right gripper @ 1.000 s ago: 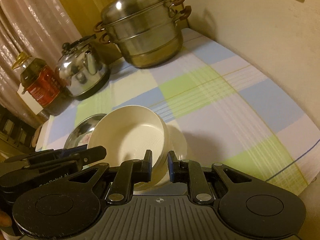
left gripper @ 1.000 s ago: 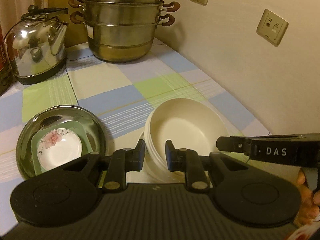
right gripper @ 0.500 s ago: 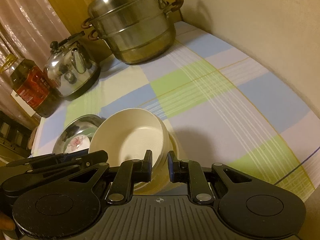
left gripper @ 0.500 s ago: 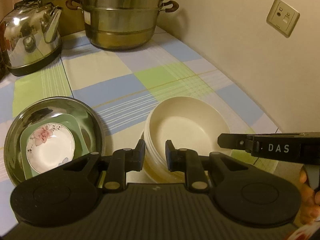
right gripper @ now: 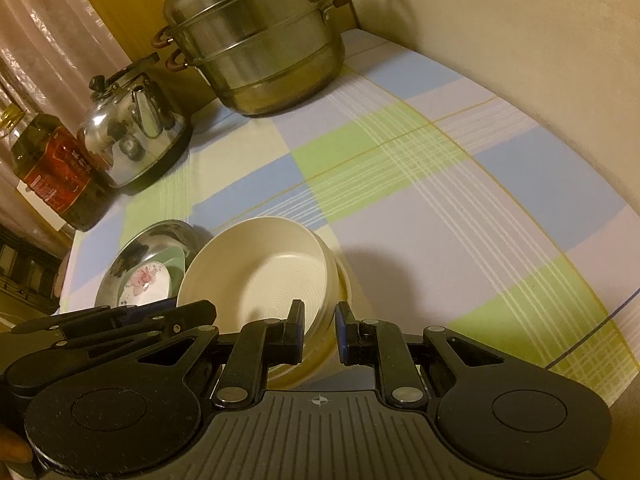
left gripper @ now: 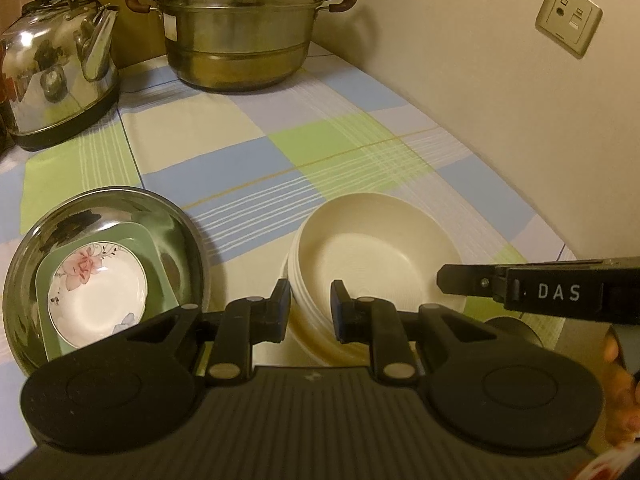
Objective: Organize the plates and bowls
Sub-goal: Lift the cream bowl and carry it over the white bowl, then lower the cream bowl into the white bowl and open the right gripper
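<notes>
A stack of cream bowls (left gripper: pixel 376 248) rests low on the checked tablecloth, over a cream plate (right gripper: pixel 345 280) whose edge shows beneath it. My left gripper (left gripper: pixel 311 306) is shut on the stack's near left rim. My right gripper (right gripper: pixel 320 330) is shut on the near right rim of the same cream bowls (right gripper: pixel 264 272). To the left stands a steel bowl (left gripper: pixel 188 232) with a green square plate (left gripper: pixel 160 276) and a small floral plate (left gripper: pixel 96 292) lying in it.
A large steel steamer pot (left gripper: pixel 240 32) and a shiny kettle (left gripper: pixel 60 64) stand at the back. An oil bottle (right gripper: pixel 52 168) is at the far left. The wall (left gripper: pixel 520 140) with a socket (left gripper: pixel 568 16) runs along the right. Bare tablecloth (right gripper: pixel 440 208) lies right of the bowls.
Both grippers have come down with the cream bowls between them, and the stack has settled onto the cream plate. The steel bowl and its plates have not moved.
</notes>
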### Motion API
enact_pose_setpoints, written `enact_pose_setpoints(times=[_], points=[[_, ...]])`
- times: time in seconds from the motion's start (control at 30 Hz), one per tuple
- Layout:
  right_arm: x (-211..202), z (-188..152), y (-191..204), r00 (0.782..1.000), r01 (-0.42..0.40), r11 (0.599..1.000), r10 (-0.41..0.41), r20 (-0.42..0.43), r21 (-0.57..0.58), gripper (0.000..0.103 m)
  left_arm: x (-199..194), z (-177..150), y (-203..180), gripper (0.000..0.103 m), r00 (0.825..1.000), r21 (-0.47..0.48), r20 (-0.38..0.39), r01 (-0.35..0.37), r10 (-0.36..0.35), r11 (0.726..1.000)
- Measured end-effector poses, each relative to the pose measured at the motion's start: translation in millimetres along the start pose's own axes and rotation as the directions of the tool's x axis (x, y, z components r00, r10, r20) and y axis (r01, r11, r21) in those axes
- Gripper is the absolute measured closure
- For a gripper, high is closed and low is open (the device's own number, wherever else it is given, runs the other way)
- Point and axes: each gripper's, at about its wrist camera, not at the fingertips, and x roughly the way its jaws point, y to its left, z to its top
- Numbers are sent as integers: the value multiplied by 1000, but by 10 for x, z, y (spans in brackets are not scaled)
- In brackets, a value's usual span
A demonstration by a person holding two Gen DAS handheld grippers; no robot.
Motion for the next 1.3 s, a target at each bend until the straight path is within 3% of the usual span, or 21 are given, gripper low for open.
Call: enact_pose_setpoints(times=[0.63,0.73,0.8,1.03,1.3], points=[[-27,-12,12,1000,-14,1000,14,8,10,86,-25,-24,-32,84,999,-14,8,-35,35,999],[-87,-21,8,999,-18,1000,18,28,7,76,-106,-24,-49,84,999,-18,24,-42,43,999],[-154,-31,7,999,-32,999,31,42,6,63,-197,-33,-59,84,998,-20,40,-47,47,999],[-445,-120,68,993,-93,995,94,68,-18,56,-622,-163,-65,83,996,-52,68,-61,65,997],[-860,-423,146,984,-158,986,162,77,-57,45,-1140,-535,-53,82,993,-131,53,-97,104,987]])
